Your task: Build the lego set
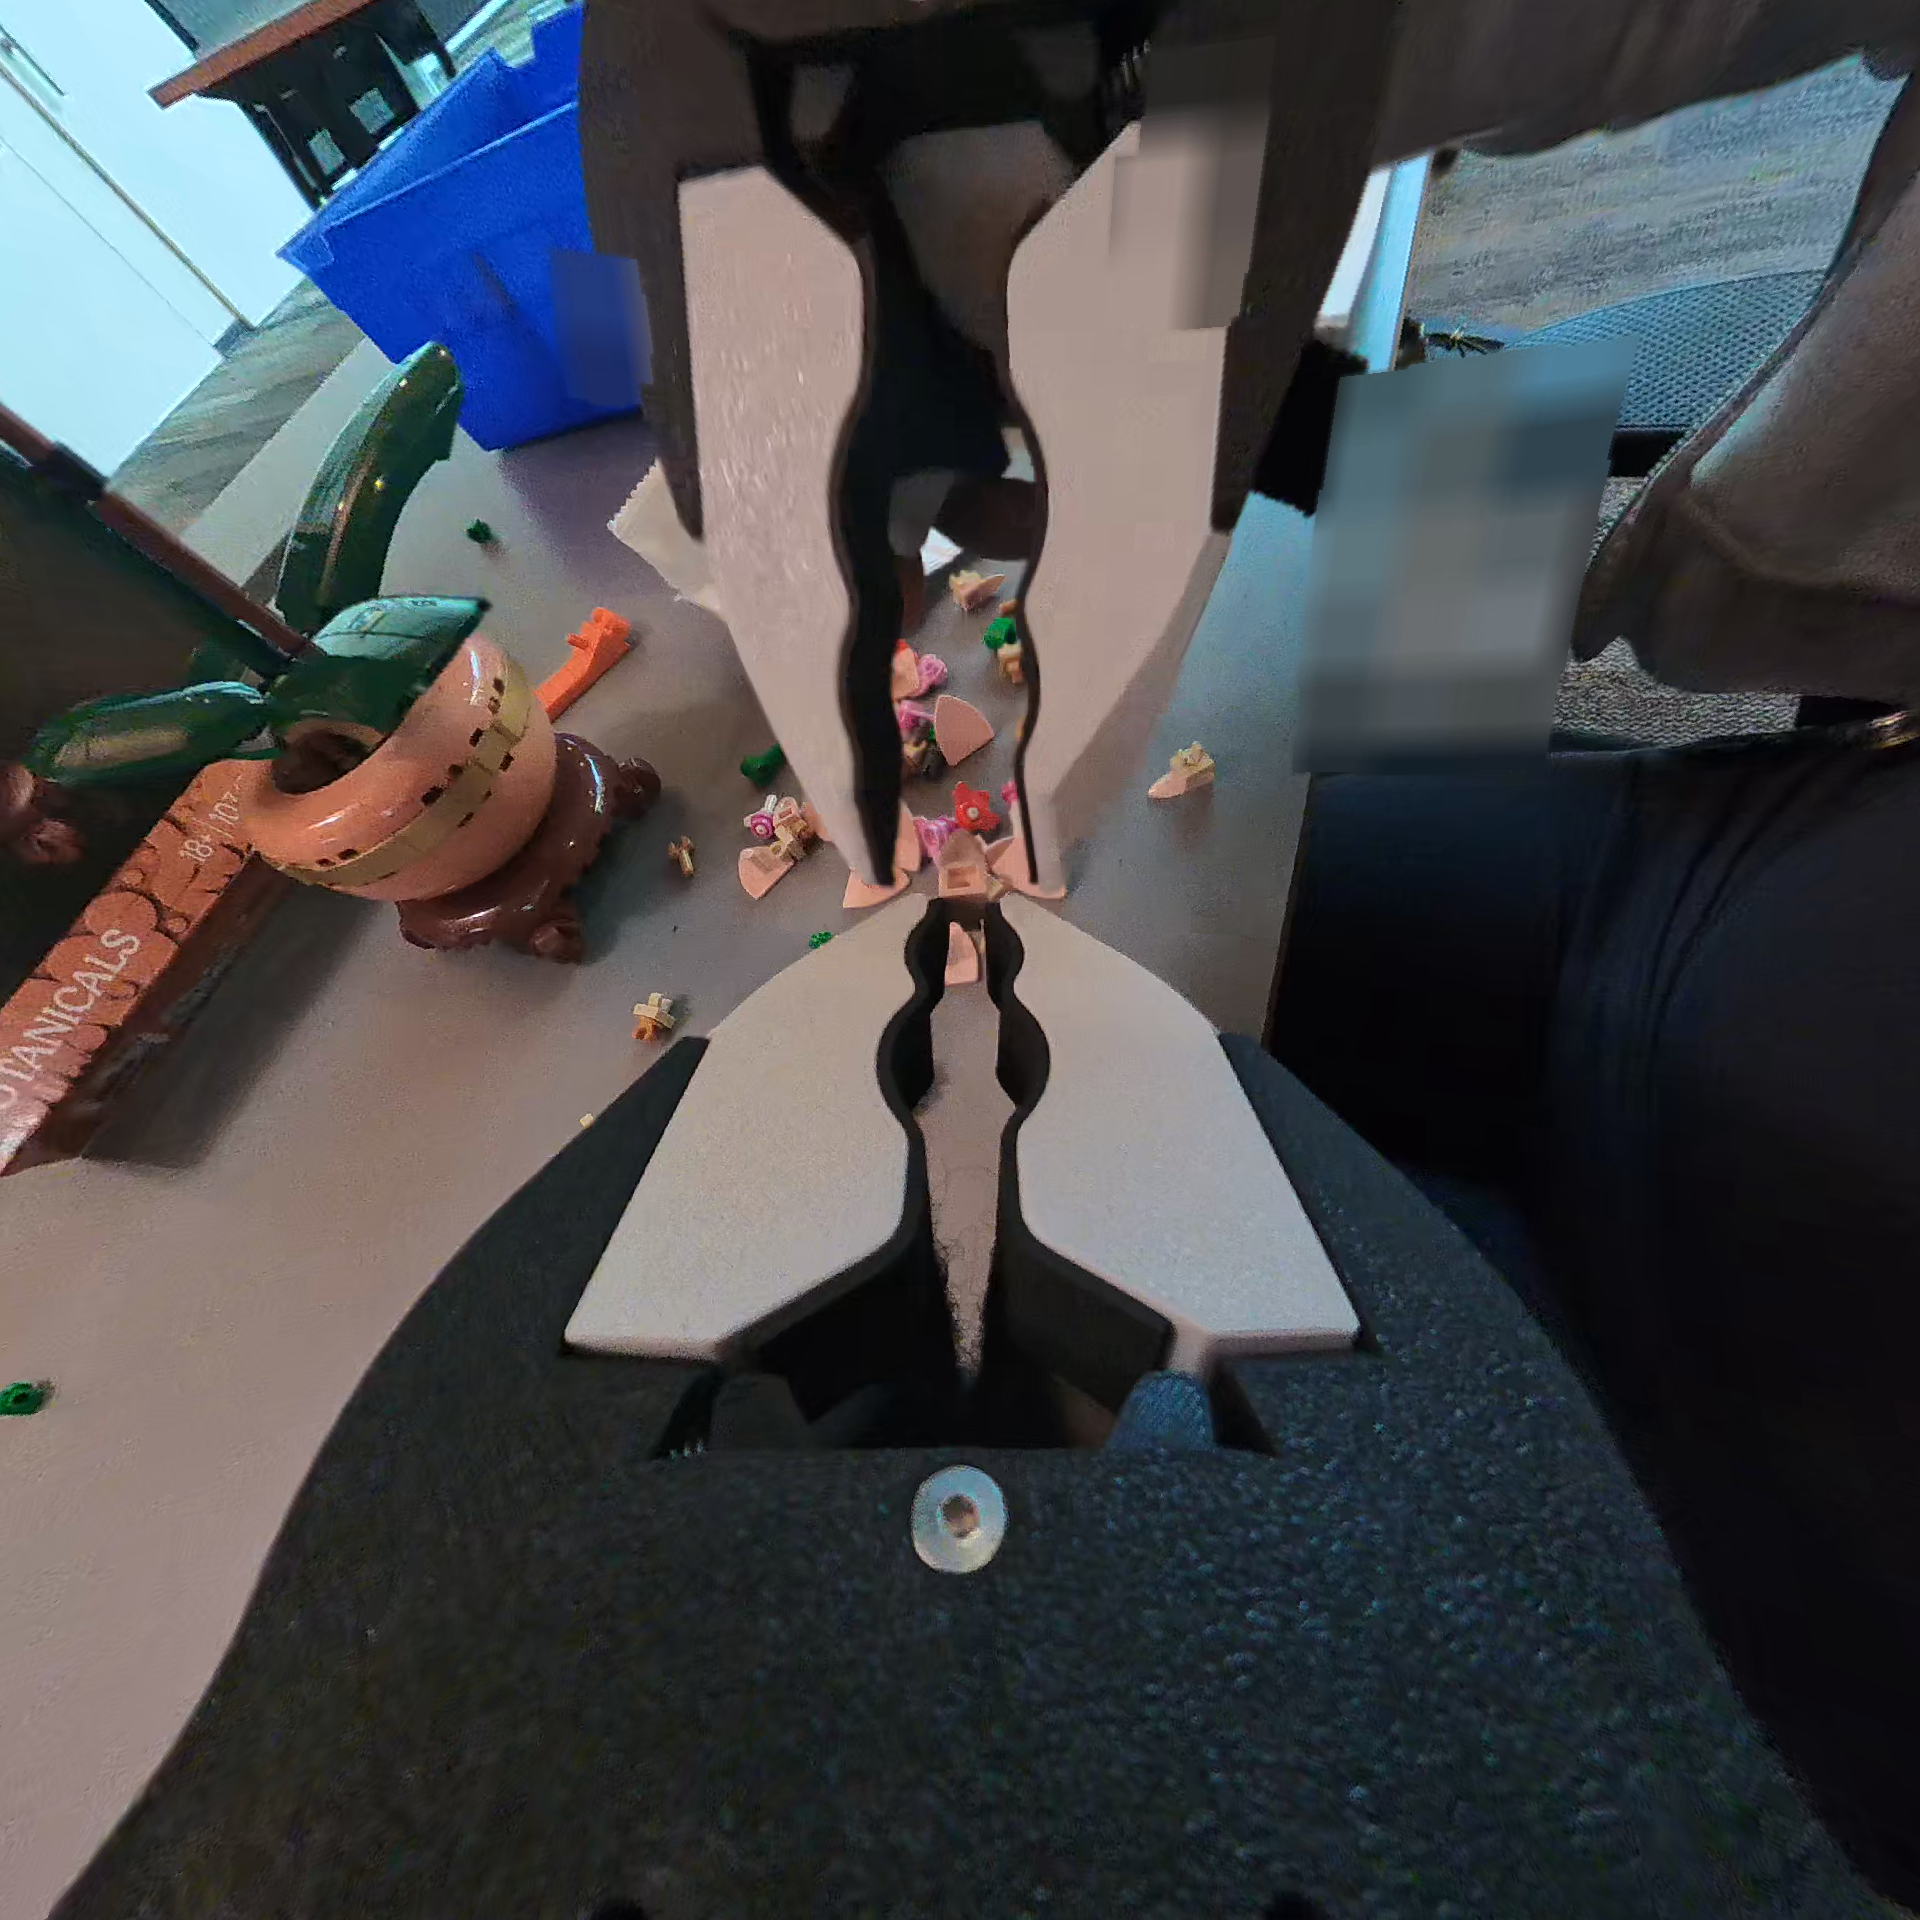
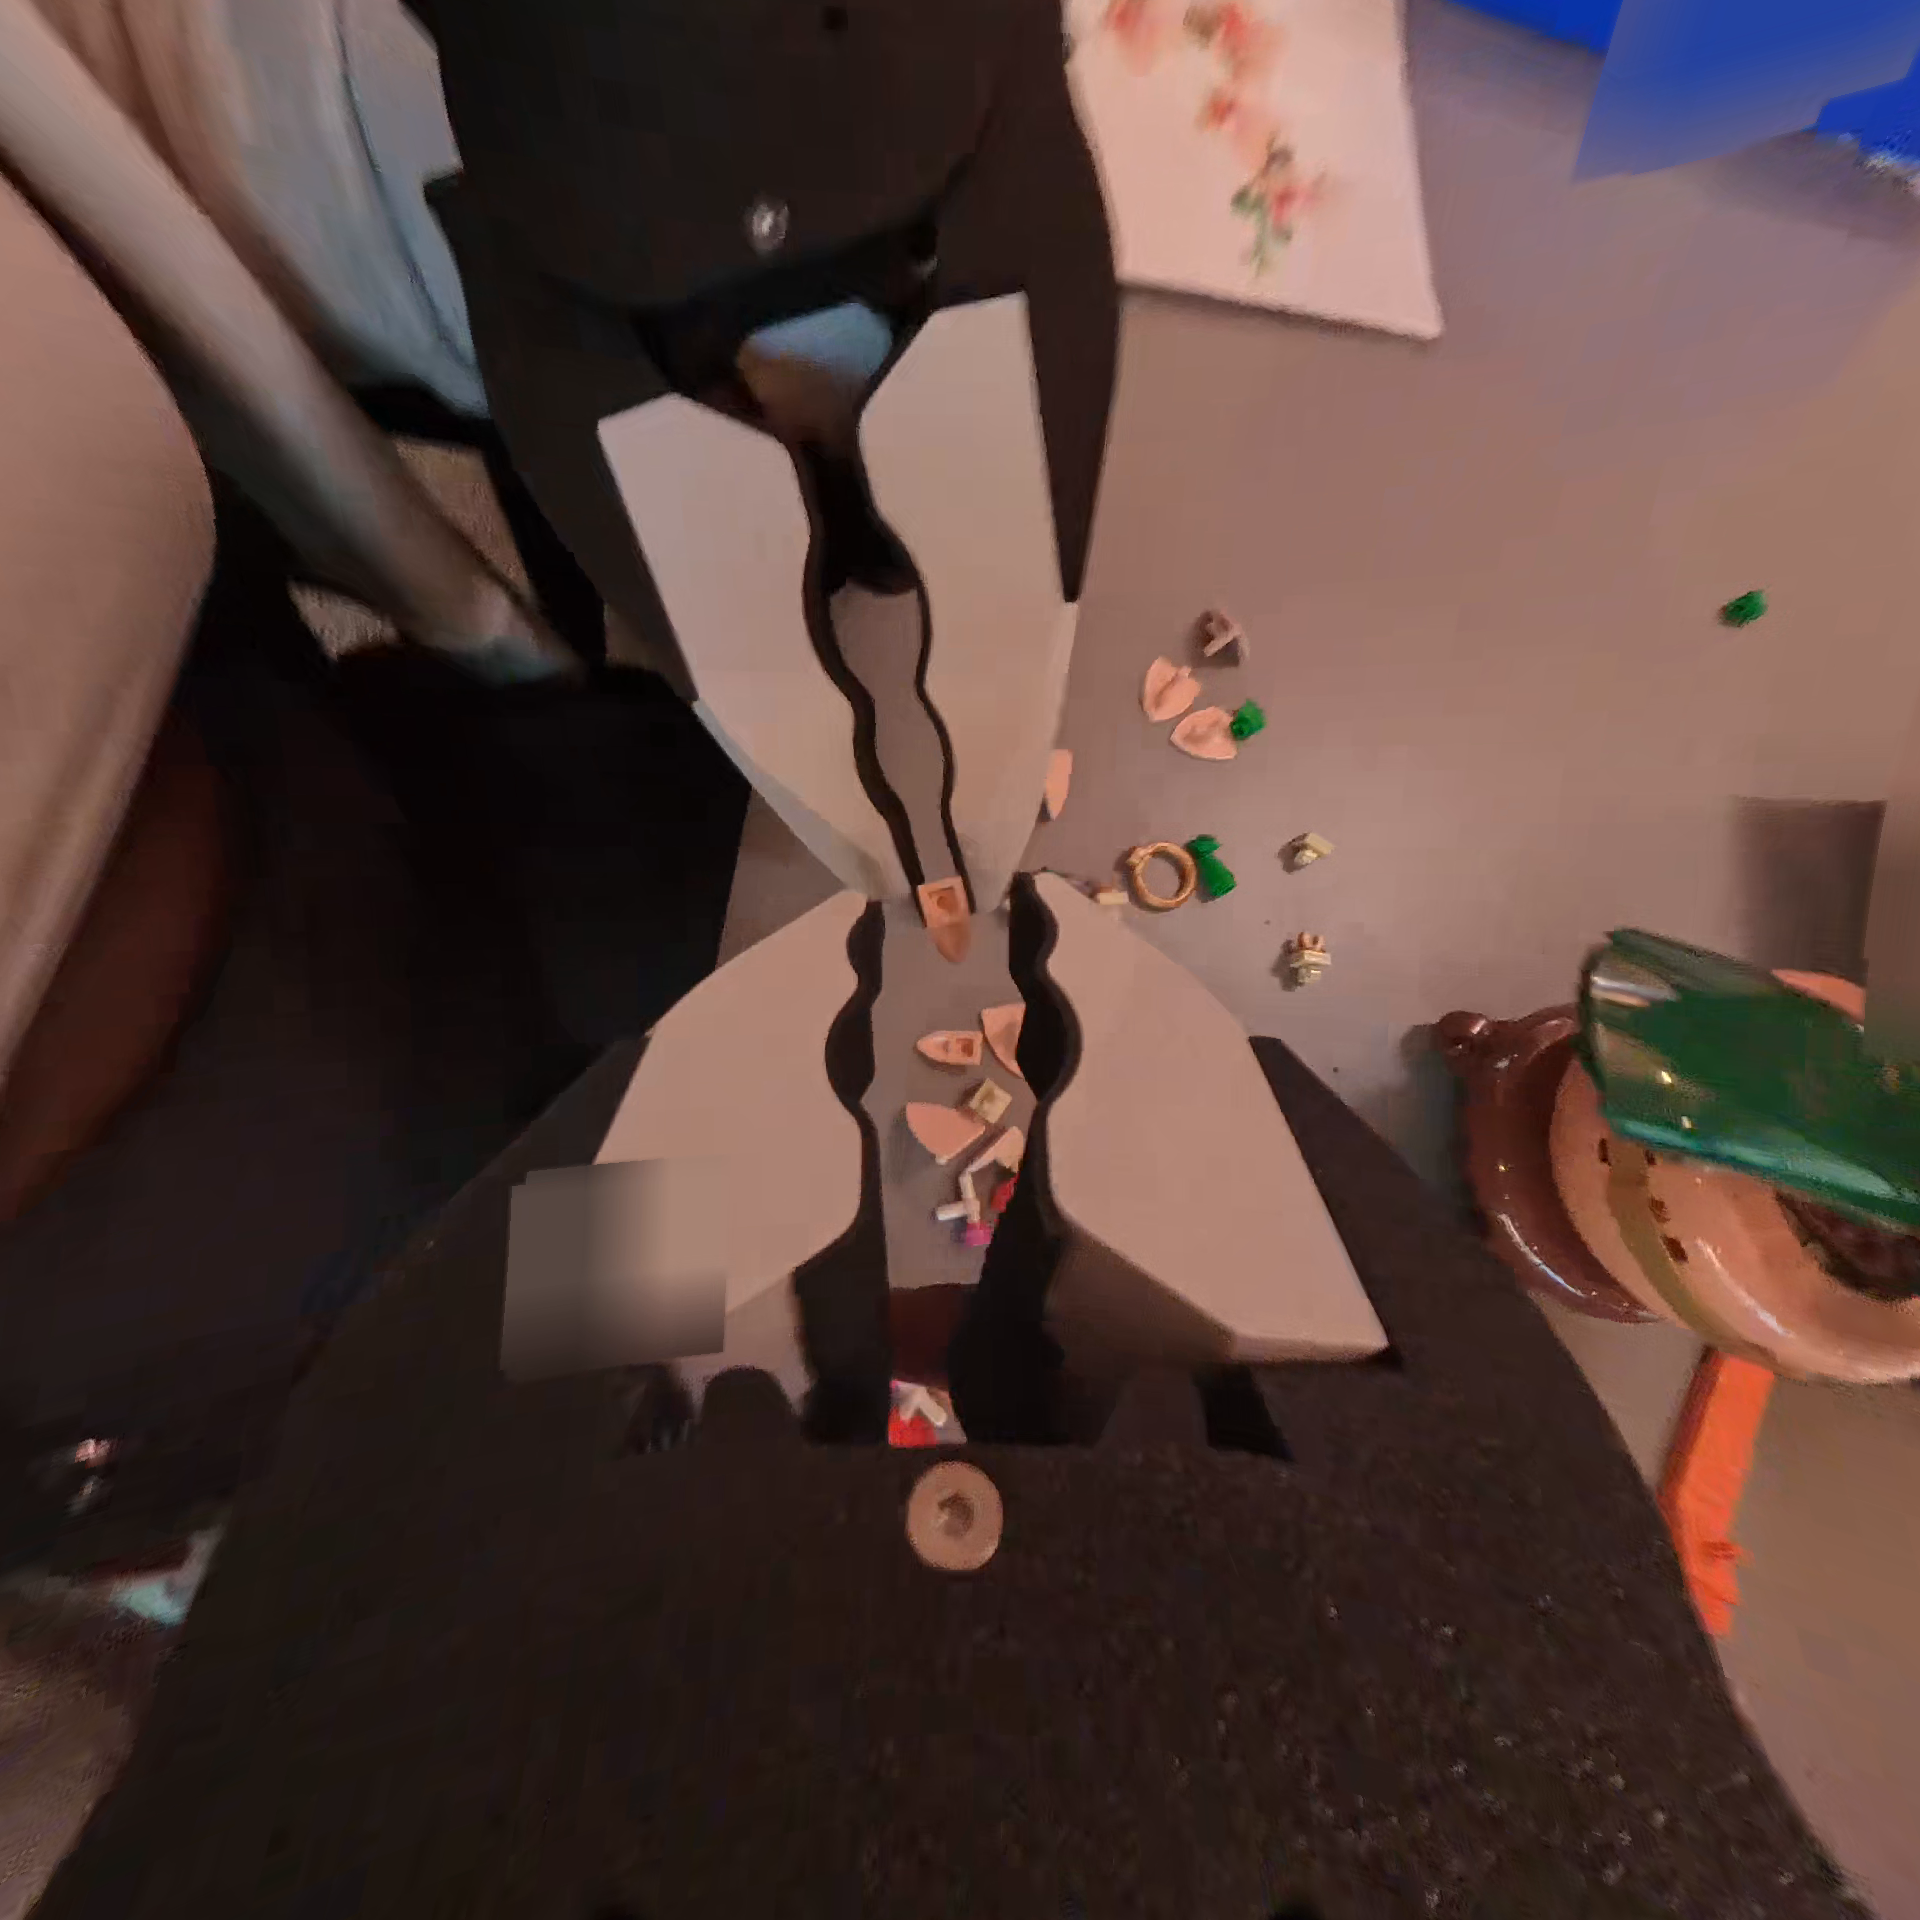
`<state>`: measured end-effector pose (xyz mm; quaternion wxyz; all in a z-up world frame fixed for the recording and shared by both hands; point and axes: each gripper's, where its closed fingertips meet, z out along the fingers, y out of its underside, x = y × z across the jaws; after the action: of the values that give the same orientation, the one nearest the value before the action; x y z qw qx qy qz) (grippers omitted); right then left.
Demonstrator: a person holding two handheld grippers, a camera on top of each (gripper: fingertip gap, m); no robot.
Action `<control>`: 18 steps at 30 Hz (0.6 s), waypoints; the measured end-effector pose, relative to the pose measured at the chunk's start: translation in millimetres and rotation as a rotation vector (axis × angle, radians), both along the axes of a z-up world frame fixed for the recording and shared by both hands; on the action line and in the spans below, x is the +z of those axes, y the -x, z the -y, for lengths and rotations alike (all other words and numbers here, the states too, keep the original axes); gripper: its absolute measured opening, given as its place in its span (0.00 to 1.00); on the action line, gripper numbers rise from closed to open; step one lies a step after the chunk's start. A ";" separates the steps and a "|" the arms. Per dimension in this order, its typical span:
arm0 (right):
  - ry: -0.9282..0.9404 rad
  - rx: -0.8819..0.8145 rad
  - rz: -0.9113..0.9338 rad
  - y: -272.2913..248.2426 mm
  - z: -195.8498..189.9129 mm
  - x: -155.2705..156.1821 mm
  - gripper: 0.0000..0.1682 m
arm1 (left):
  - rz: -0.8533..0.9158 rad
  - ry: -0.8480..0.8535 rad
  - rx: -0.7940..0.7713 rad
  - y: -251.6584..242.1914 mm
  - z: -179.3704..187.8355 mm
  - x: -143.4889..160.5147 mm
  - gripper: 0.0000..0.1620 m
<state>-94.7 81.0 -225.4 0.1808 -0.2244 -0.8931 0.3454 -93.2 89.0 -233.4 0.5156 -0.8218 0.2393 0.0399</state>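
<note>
Black housing with a bright screw (image 1: 958,1517) fills the near edge of the left wrist view, and from it the left tool (image 1: 961,920) reaches forward with its grey fingers (image 1: 810,1122) drawn almost together. In the right wrist view those tips pinch a small pink petal piece (image 2: 948,920). It is held above the grey desk (image 1: 312,1195), over a scatter of loose petals (image 2: 951,1127) and tiny flower bits. The right tool (image 1: 961,881) comes in from the opposite side, tip to tip with the left one. Its fingers are spread a little wider than the piece, and they seem to straddle it rather than grip it, though I cannot tell whether a pad touches it. What matters next is the lie of the petal: its long axis runs along the line shared by both tools, studded end buried in the left tips, pointed end aimed straight at the right tool. Any closing move by the right tool therefore meets the narrow tip first — a poor hold, likely to twist. Off to the side, well apart, stand the pink pot with green leaves (image 1: 416,790) and an orange lever (image 1: 587,655). A gold ring (image 2: 1153,875) lies beside the meeting point.
</note>
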 end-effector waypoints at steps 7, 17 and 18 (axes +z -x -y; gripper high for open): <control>-0.184 0.052 0.002 3.0 0.0 -7.0 0.04 | -0.024 0.020 0.009 3.0 2.8 -2.4 0.04; 0.170 -0.017 -0.117 2.5 -2.4 6.6 0.03 | 0.149 -0.100 -0.020 0.7 0.3 15.1 0.03; 0.228 -0.028 -0.129 1.6 -2.2 8.3 0.03 | 0.167 -0.112 -0.034 -0.3 0.3 16.3 0.02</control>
<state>-96.3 83.2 -217.1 0.2160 -0.2334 -0.8313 0.4559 -92.9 88.6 -217.1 0.5796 -0.7879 0.2069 -0.0243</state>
